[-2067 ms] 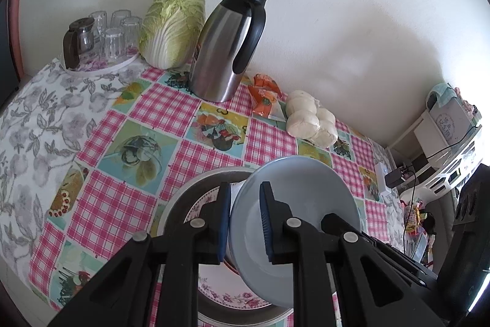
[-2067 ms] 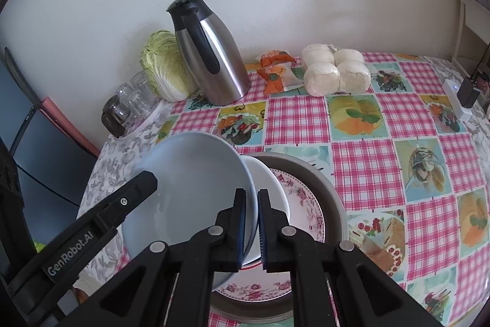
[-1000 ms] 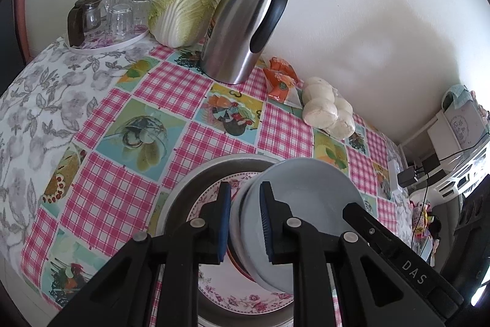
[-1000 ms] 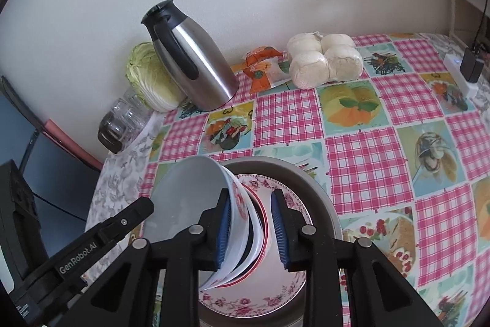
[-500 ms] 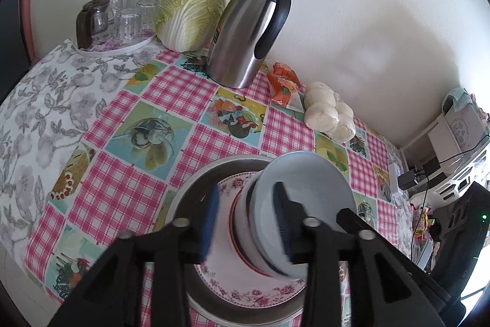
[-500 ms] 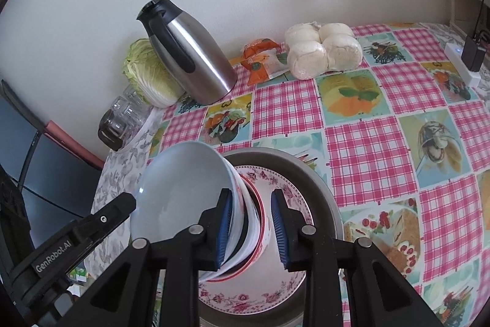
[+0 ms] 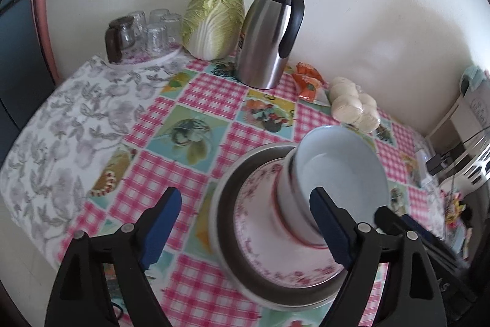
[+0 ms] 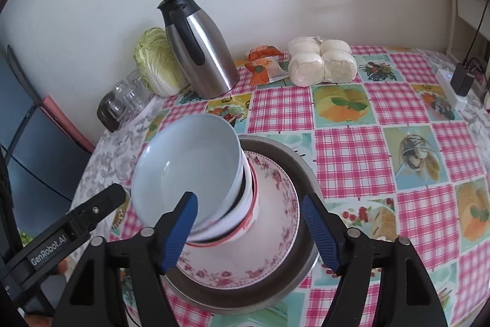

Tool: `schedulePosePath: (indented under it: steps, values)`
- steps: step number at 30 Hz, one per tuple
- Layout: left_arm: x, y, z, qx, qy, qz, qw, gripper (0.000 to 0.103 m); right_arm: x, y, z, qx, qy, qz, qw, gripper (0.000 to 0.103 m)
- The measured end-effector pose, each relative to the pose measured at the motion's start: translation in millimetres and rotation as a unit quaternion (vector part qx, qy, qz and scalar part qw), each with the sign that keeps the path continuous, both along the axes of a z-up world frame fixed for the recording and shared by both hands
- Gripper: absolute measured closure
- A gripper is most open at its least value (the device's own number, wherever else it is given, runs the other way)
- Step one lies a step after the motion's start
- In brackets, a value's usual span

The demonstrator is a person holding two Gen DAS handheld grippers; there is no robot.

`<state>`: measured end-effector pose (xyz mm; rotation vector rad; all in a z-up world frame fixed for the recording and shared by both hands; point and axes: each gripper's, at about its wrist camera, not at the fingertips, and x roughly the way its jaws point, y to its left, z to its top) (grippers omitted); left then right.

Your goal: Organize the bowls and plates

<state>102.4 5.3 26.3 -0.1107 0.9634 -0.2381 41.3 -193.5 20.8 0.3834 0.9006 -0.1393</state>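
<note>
Two grippers hang over a stack of dishes on the checked tablecloth. Beyond the fingers, along the wall, stand a steel thermos jug, a napa cabbage and upturned glasses on a small tray, with an orange snack packet and a bag of white buns alongside. Nothing sits between the tools and the dishes. The pale blue bowl tops a leaning stack of bowls, which rests on a floral plate inside a metal basin. The left gripper is spread wide, holding nothing, its right finger just beside the bowls. The right gripper is likewise spread wide, empty, straddling the stack
</note>
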Motion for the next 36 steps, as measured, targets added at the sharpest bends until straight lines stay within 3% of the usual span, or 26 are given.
schedulePosePath:
  steps: [3, 5, 19, 36]
  values:
    - [-7, 2, -3, 0.035, -0.014, -0.005, 0.9993, 0.006, -6, 1, -2, -0.012, 0.000, -0.005, 1.000, 0.011]
    - [-11, 5, -7, 0.052, -0.019, -0.007, 0.9984, 0.006, -9, 3, -4, -0.024, 0.006, -0.005, 1.000, 0.000]
    - [-21, 18, -38, 0.110, 0.004, -0.040, 0.9931, 0.005, -26, 21, -24, -0.074, 0.049, 0.022, 0.996, 0.000]
    - [-22, 16, -45, 0.128, 0.015, -0.061, 0.9897, 0.005, -32, 26, -39, -0.093, 0.088, 0.026, 0.991, 0.000]
